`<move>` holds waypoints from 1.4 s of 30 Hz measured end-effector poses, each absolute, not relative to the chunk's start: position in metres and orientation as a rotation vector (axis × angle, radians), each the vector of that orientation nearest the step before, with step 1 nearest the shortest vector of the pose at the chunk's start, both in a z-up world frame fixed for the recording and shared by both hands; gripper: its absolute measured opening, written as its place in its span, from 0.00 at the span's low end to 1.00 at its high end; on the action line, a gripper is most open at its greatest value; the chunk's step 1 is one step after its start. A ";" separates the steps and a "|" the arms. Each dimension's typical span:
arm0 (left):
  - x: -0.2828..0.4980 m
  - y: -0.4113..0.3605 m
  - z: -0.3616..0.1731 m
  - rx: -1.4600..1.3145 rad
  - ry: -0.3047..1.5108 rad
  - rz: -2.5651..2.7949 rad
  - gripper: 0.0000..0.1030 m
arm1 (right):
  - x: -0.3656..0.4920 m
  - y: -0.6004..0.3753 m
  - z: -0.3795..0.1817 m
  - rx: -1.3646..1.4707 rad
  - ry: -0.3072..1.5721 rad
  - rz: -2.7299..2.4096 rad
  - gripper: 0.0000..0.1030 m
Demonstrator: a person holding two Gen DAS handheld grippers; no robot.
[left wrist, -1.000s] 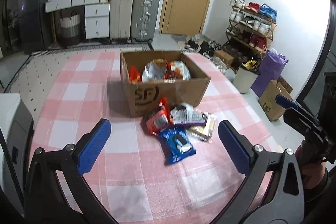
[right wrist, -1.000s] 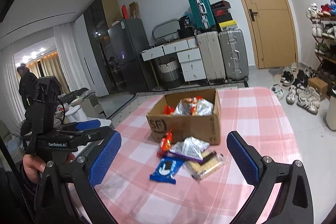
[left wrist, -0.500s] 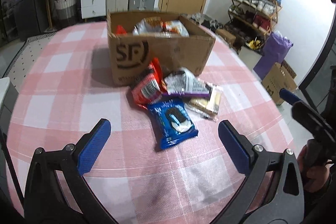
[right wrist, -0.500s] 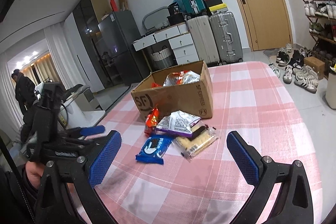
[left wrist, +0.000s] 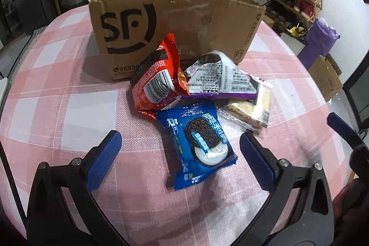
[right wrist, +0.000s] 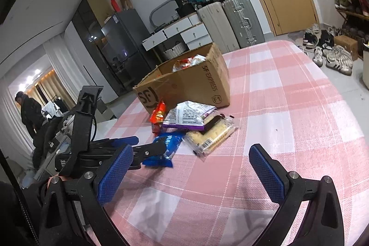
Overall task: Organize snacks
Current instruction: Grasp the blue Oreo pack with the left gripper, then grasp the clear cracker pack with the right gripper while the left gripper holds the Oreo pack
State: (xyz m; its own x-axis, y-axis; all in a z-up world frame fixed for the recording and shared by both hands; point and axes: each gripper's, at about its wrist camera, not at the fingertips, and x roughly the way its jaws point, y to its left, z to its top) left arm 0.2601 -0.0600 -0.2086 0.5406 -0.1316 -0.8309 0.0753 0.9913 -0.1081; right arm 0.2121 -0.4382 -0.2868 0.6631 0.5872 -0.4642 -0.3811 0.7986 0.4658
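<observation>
My left gripper (left wrist: 177, 153) is spread wide and empty, its blue pads low in the frame on either side of the blue cookie packet (left wrist: 198, 142), which lies flat on the pink checked tablecloth (left wrist: 69, 112) at the centre. My right gripper (right wrist: 191, 173) is just as wide and holds nothing, hovering over bare cloth at the bottom of its own view.

Just above the blue packet, the red snack bag (left wrist: 156, 82) leans against the cardboard box (left wrist: 161, 22), and the purple-edged silver bag (left wrist: 221, 82) lies over the clear-wrapped wafers (left wrist: 251, 112) at centre right. The box fills the upper middle, and some bags already show over its rim.

I judge the blue packet is the one to take first: nearest and uncovered. It lies flat, so I should come down low, pinch across its short width, and lift clear of the red bag touching its top edge before carrying it over the box wall.
</observation>
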 end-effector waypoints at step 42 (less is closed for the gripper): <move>0.257 -0.056 -0.245 -0.176 0.967 -0.281 0.41 | 0.219 -0.406 -0.305 0.241 0.793 0.504 0.99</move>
State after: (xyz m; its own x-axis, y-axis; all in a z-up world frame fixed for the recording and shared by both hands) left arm 0.2567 -0.0555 -0.2454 0.5357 -0.3129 -0.7843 0.1569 0.9495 -0.2717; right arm 0.2189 -0.4065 -0.3046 0.5920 0.5167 -0.6186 -0.3399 0.8559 0.3896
